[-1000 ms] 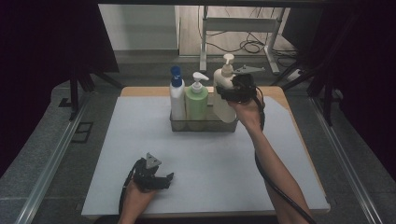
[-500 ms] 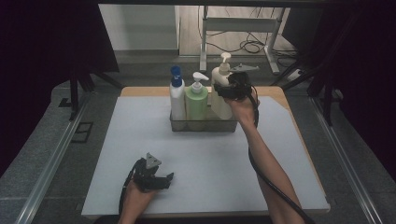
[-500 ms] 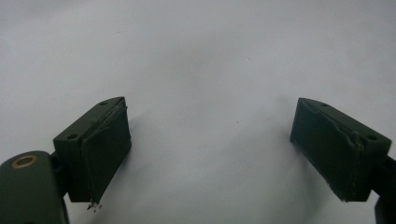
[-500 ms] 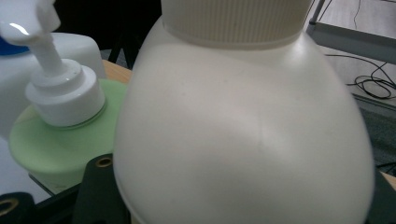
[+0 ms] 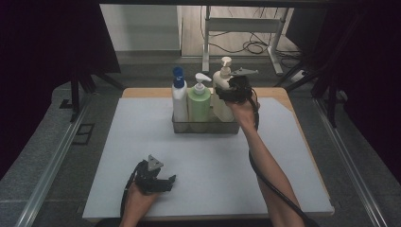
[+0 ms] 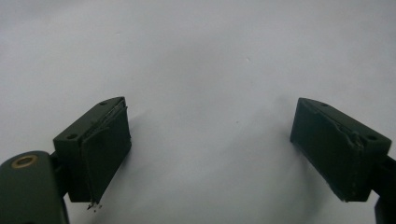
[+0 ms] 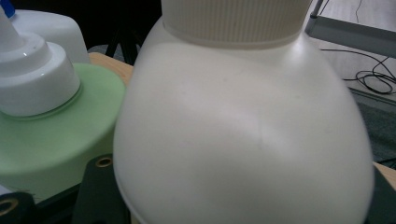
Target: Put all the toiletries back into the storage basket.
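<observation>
- We find the caddy [image 5: 205, 126] at the far middle of the table [image 5: 118, 156], on its mat [image 5: 213, 161].
- In it three bottles stand in a row: the left bottle [image 5: 179, 101], the middle bottle [image 5: 199, 101] touching it, and the right bottle [image 5: 221, 94].
- The right gripper [image 5: 231, 92] sits at the right bottle's shoulder, its jaws on either side of the bottle.
- The left gripper [image 5: 158, 182] lies near the table's near edge, left of centre, well apart from the caddy.

Smooth, matt plastic cream bottle [image 7: 243, 140]; glossy white cap [image 7: 32, 79] on the green bottle [image 7: 51, 149]
</observation>
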The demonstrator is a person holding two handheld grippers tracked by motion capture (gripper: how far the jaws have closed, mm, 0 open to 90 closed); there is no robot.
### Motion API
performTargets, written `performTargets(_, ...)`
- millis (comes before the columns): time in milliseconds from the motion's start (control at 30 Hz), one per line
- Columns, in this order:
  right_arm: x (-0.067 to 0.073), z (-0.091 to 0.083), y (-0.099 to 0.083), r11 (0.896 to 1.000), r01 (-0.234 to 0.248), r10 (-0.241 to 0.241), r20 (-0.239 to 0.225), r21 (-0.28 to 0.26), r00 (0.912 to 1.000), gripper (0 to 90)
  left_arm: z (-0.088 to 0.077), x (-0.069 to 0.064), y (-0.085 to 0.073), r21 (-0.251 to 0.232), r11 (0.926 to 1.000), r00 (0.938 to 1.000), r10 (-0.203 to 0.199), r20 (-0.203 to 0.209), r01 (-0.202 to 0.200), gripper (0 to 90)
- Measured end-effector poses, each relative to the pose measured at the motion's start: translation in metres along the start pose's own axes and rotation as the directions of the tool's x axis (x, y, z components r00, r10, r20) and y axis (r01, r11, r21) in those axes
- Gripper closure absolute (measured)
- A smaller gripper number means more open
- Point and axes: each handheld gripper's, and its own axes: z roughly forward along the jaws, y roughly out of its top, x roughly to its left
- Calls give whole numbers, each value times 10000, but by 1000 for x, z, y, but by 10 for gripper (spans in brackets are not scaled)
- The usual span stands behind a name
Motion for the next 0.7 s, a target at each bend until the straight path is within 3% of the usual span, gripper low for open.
performTargets(700, 5, 4, -18, 9991, 110, -103, -174, 399, 9998, 393, 0, 0, 0, -3, 10000, 10000, 1, -4, -1, 119)
